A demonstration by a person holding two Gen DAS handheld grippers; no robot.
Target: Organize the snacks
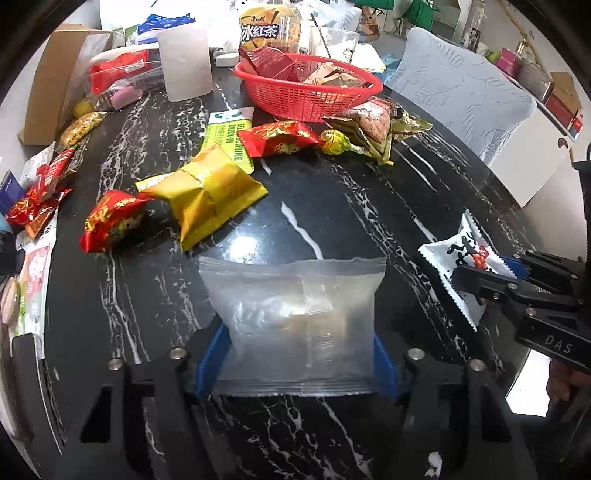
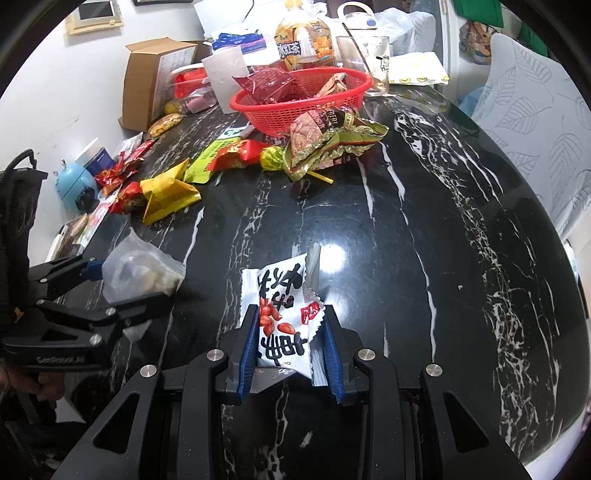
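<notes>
A clear plastic packet (image 1: 295,314) with pale snacks inside sits between the blue pads (image 1: 210,354) of my left gripper (image 1: 295,354), which press on both its side edges just above the black marble table (image 1: 332,199). My right gripper (image 2: 291,332) is shut on a white packet (image 2: 280,295) printed with black characters and red peanuts. The right gripper (image 1: 491,277) also shows at the right edge of the left wrist view, and the left gripper (image 2: 129,284) at the left of the right wrist view. A red basket (image 1: 314,99) holding several packets stands at the back.
Loose snacks lie between the basket and me: a gold packet (image 1: 210,195), red packets (image 1: 110,225), a green sachet (image 1: 225,136), a lollipop (image 1: 334,142). A tea bottle (image 1: 266,29), a glass (image 2: 365,62), a cardboard box (image 2: 155,81) and a chair (image 1: 461,92) ring the table.
</notes>
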